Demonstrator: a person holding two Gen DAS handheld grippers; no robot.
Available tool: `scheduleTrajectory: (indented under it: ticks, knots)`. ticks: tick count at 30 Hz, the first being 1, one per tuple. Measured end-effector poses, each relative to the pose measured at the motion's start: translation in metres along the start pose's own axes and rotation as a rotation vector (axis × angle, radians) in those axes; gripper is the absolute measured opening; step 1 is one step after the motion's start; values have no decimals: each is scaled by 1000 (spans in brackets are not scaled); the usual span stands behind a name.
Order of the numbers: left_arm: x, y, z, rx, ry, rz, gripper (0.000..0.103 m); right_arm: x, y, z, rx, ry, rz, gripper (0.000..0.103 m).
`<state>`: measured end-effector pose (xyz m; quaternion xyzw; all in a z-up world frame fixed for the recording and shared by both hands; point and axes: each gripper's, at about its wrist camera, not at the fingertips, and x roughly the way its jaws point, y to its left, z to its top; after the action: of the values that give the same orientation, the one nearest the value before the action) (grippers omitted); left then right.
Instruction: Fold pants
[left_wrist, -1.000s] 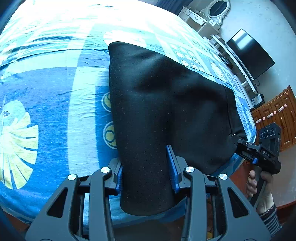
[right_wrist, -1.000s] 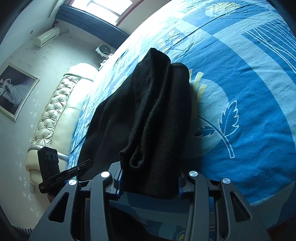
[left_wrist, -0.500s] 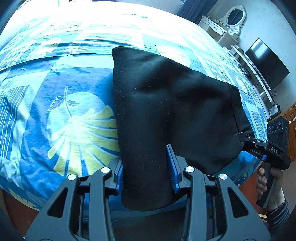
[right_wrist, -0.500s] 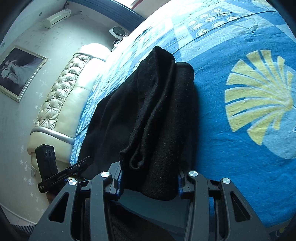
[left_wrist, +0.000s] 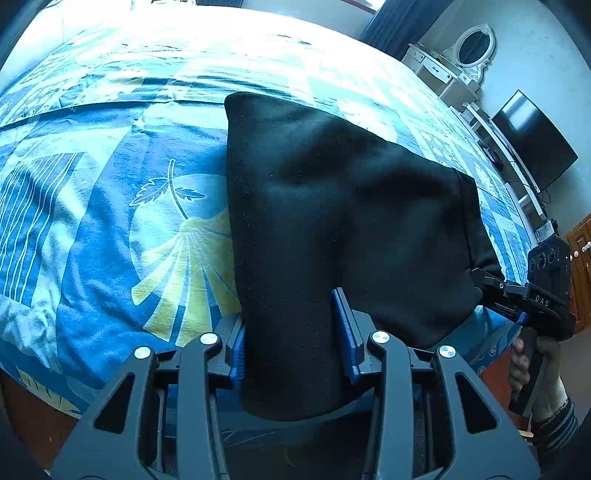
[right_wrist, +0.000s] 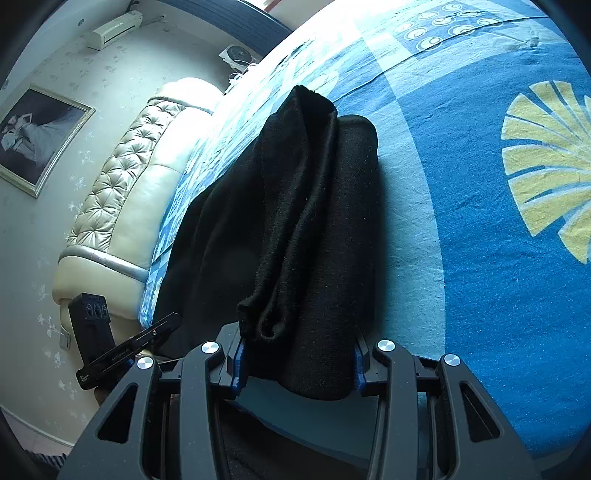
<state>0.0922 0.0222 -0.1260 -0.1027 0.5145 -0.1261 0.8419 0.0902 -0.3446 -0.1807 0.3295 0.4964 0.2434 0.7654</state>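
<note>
Black pants (left_wrist: 332, 206) lie folded over on a blue patterned bed sheet (left_wrist: 110, 221). My left gripper (left_wrist: 295, 339) is shut on one near corner of the pants. My right gripper (right_wrist: 299, 354) is shut on the other near corner, where the bunched cloth and a cuff (right_wrist: 269, 325) hang over the jaws. In the left wrist view the right gripper (left_wrist: 517, 291) shows at the right edge of the pants. In the right wrist view the pants (right_wrist: 295, 206) stretch away toward the left gripper (right_wrist: 125, 347) at lower left.
The bed's near edge (left_wrist: 491, 332) runs under both grippers. A padded cream headboard (right_wrist: 122, 206) and a framed picture (right_wrist: 33, 133) stand on the left. A television (left_wrist: 535, 140) and a white dresser with mirror (left_wrist: 454, 62) stand past the bed's far side.
Both grippers have carried the held edge of the pants sideways across the bed; the sheet pattern has shifted under them. Both grips stay the same.
</note>
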Motion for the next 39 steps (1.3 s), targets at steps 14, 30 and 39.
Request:
scheduleTrajectory:
  ticks: [14,30,39]
  knots:
    - [-18,12,-7,33,-64,-114,72,-20,2,4,-27,-46,3,62]
    - [38,51,96,-122,-17,-349,91,25,-17,105,46,-43,66,73]
    - [71,55,102,-147,74,-332,34,48,-1,102,-24,-12,52,43]
